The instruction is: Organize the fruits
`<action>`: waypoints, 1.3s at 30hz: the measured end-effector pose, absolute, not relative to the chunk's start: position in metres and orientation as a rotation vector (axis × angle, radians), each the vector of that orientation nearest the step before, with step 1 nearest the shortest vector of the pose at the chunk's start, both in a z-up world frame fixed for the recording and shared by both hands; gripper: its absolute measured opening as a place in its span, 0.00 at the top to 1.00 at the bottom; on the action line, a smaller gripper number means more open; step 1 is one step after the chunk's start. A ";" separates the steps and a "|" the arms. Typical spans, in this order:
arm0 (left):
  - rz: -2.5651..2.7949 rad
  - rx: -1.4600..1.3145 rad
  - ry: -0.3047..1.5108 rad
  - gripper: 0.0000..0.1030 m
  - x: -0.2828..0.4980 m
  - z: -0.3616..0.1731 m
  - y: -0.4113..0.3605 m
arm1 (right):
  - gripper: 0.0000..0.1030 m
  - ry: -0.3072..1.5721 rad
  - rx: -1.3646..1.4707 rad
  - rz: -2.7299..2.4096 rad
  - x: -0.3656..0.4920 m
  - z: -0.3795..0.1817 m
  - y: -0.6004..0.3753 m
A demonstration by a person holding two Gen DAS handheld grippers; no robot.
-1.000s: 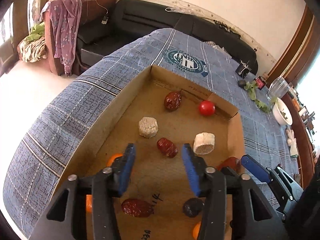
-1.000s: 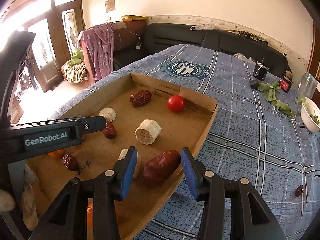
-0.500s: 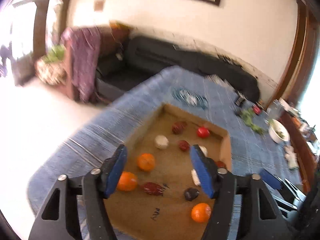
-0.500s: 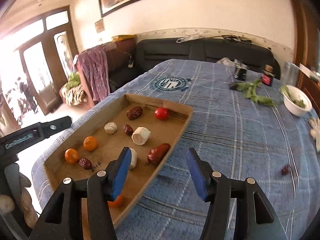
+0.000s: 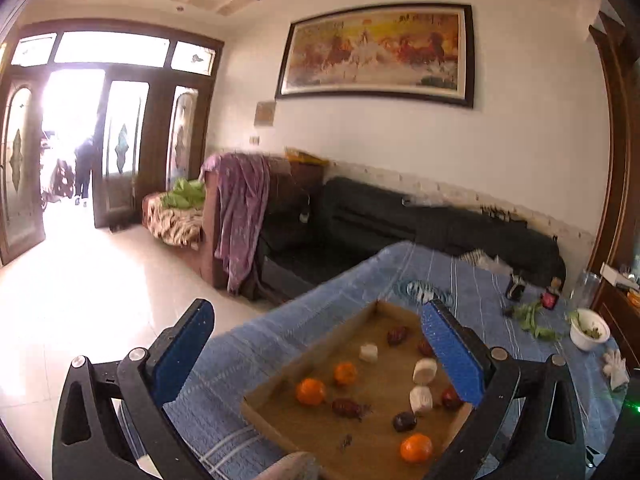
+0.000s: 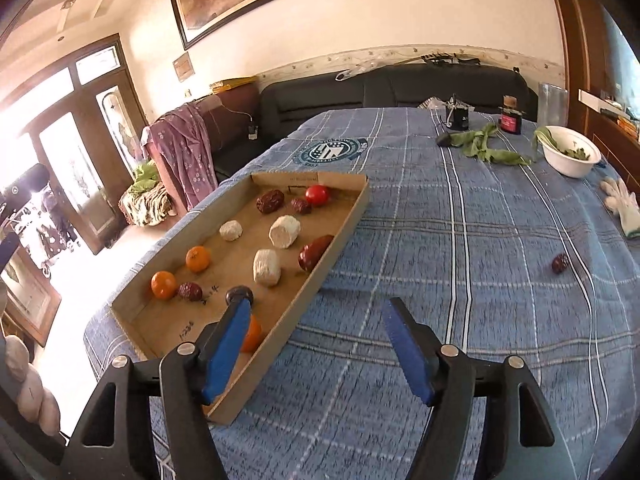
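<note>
A living room with a dark sofa [image 6: 400,88], a framed painting [image 5: 376,50] on the white wall and bright glass doors [image 5: 76,136] surrounds a worktop covered by a blue plaid cloth [image 6: 460,240]. On the cloth lies a shallow cardboard tray [image 6: 344,226] holding the fruits. At its far end sit a red tomato [image 6: 317,195] and two dark red dates, the larger date [image 6: 270,201] to the left and a smaller one [image 6: 301,206] just beside the tomato. Nearer lie three pale cylindrical pieces [image 6: 285,231], with a long red date [image 6: 315,252] against the tray's right wall. Two oranges [image 6: 198,259] rest near the left wall, a small wrinkled date [image 6: 190,291] just beside the nearer one. A dark plum-like fruit [image 6: 239,294] sits near the front, and a third orange [image 6: 252,334] is partly hidden behind a blue pad.

One stray date [image 6: 559,263] lies on the cloth, well apart from the tray, off to the right. Beyond it stand a white bowl [image 6: 570,158] with greens, loose green leaves [image 6: 488,148] and a white glove [image 6: 624,204].

The right tongs [image 6: 316,354] hover over the tray's near right edge, spread wide and holding nothing. The left tongs [image 5: 320,356] hang above the tray from the other side, also wide apart and empty.
</note>
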State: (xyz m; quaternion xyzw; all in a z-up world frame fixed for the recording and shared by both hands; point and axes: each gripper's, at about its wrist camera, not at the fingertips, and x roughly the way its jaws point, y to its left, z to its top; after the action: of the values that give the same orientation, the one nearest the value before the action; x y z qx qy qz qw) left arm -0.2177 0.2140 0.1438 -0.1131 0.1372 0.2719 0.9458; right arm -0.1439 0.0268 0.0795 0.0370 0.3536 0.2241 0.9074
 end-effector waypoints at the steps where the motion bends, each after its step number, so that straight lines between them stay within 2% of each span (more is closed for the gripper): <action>1: 0.546 -0.231 0.299 0.00 -0.217 0.142 0.217 | 0.26 0.731 0.070 0.458 -0.145 0.078 0.027; 9: 0.518 -0.259 0.453 0.00 -0.208 0.117 0.224 | 0.24 0.726 0.026 0.443 -0.155 0.074 0.030; 24: 0.471 -0.231 0.543 0.00 -0.200 0.099 0.223 | 0.16 0.706 -0.107 0.413 -0.167 0.069 0.054; 39: 0.437 -0.197 0.537 0.00 -0.195 0.099 0.213 | 0.15 0.696 -0.143 0.446 -0.168 0.068 0.068</action>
State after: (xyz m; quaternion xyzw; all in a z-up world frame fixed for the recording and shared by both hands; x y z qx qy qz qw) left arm -0.1953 0.2130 0.0986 -0.0963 0.2626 0.2136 0.9360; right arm -0.1678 0.0683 0.0675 -0.0695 0.3377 0.2165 0.9134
